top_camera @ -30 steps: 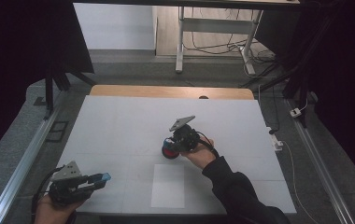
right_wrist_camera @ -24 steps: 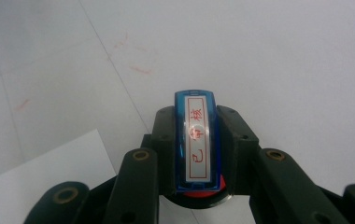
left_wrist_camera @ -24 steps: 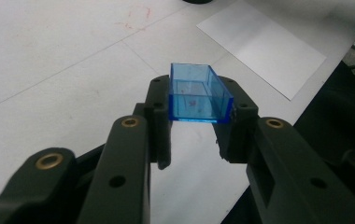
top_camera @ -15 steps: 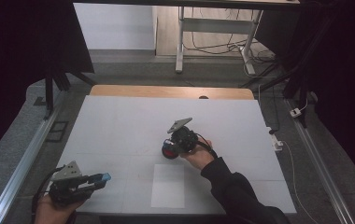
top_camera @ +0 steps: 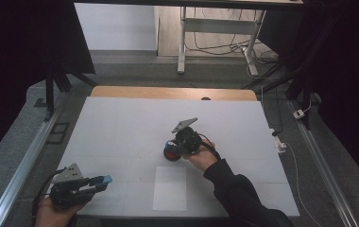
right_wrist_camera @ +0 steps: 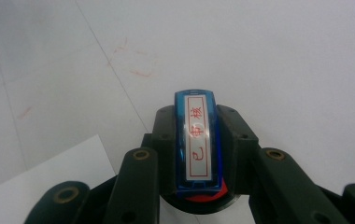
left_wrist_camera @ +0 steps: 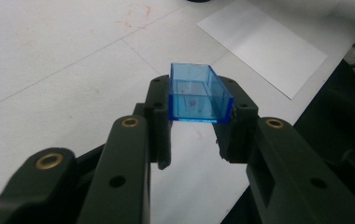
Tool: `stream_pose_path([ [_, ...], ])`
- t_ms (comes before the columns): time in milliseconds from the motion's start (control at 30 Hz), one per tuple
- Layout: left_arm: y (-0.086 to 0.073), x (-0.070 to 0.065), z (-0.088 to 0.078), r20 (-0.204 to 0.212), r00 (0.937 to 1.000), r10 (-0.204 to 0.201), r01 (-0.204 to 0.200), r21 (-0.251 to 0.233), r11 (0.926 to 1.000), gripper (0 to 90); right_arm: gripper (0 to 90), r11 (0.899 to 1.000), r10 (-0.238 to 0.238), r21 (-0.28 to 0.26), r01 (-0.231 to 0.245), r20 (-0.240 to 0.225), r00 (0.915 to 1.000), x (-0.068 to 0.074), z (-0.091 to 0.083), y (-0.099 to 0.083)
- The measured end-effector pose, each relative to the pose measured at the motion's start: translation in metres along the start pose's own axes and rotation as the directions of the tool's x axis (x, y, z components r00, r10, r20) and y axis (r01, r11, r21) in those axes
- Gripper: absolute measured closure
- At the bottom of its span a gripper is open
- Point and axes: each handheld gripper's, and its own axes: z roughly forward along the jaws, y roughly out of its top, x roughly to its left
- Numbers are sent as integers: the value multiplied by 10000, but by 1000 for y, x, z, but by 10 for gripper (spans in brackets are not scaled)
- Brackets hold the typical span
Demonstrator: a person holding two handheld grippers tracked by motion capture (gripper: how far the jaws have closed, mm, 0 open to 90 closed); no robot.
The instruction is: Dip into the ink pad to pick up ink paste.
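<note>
While both stamp parts are held, paper sheet lies between.

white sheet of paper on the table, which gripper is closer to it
Right. The right gripper, holding a stamp, hovers just past the paper's far edge; the left gripper, holding a blue cap, sits farther off to its left.
</note>
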Motion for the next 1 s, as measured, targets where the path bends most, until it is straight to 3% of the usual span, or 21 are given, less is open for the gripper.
stream_pose_path([
  [200, 0, 0, 0, -4, 10000, 0, 0, 2, 10000, 686, 709, 9978, 607, -238, -619, -477, 9970, -9, 0, -4],
  [467, 0, 0, 0, 1, 10000, 72, -72, 26, 10000, 686, 708, 9999, 96, -116, -97, -10, 10000, -1, 0, -1],
  [667, 0, 0, 0, 42, 10000, 30, -30, 27, 10000, 686, 708, 9966, -824, 113, 818, 654, 9944, 11, 2, 2],
  [1000, 2, 1, 3, 4, 10000, -35, 35, 267, 9996, 687, 705, 9993, -359, -70, 362, 421, 9985, 8, 0, -1],
])
